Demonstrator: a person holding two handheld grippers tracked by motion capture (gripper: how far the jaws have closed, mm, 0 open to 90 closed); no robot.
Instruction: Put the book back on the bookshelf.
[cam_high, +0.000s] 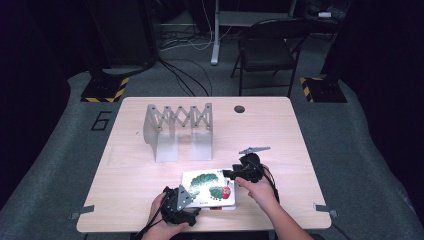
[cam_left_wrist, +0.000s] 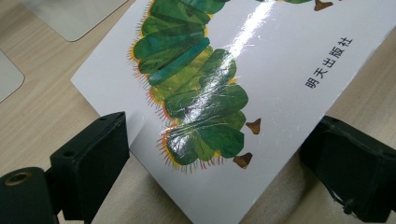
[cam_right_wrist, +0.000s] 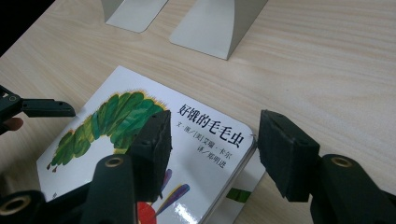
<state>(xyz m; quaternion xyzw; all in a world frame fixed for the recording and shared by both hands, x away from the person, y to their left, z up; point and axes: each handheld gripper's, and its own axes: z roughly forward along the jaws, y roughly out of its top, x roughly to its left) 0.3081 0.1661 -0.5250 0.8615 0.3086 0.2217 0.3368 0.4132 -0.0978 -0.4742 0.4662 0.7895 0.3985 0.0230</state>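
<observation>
Both tongs astride book corners

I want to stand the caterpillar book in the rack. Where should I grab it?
Grab the caterpillar book by an edge, not the flat cover. It lies flat on the table, on another book, so its right edge overhangs a little. The right gripper already straddles that corner; pinching there from the right probably works best.

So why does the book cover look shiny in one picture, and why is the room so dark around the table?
Left gripper view: a white glare streak crosses the glossy book cover. High view: light falls on the table, the surroundings stay dim, and the picture is soft. Right gripper view: even light, cover text sharp.
</observation>
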